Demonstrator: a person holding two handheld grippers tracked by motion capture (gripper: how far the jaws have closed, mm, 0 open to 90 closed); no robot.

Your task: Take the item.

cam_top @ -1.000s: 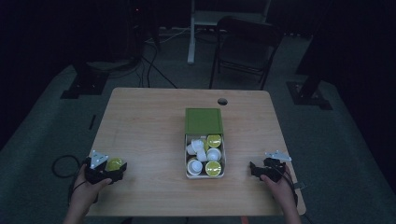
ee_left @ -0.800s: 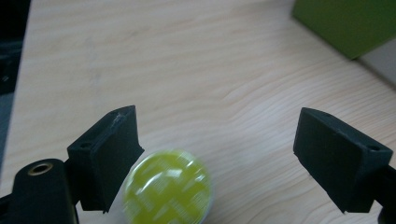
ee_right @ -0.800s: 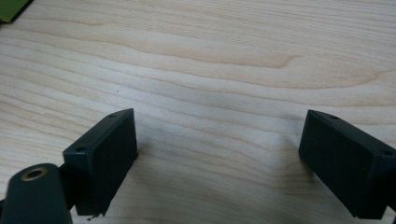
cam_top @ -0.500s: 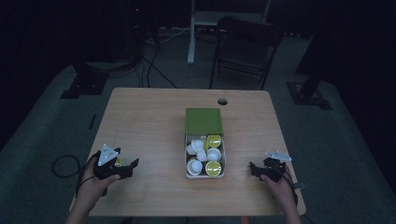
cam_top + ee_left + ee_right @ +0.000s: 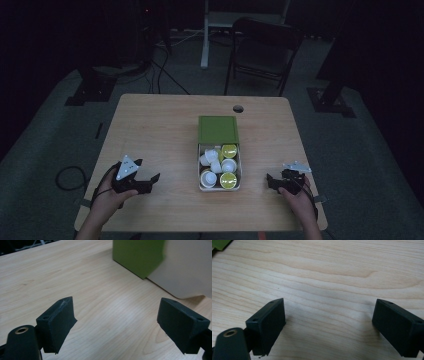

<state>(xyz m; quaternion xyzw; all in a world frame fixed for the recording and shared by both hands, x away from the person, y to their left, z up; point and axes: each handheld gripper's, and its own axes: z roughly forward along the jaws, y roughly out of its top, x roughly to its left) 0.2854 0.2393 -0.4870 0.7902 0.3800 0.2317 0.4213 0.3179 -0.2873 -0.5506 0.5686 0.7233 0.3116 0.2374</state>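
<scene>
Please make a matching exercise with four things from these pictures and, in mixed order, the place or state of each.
Things:
1. green lid
2. box
3. left hand-held gripper
4. right hand-held gripper

Places or states:
a. open, at the table's near right edge
b. holds white and yellow-green cups
c. lies just behind the box
d. open, left of the box, pointing toward it

Pairs: 1-c, 2-b, 3-d, 4-a

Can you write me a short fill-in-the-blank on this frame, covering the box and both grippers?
1. The box on the table holds small ____ with white and yellow-green tops.
2. Its green lid lies at the box's ____ end, away from the person.
3. The left gripper has its jaws ____, nothing between them.
4. The right gripper sits on the box's ____ side in the high view.

Missing words: cups; far; open; right
</scene>
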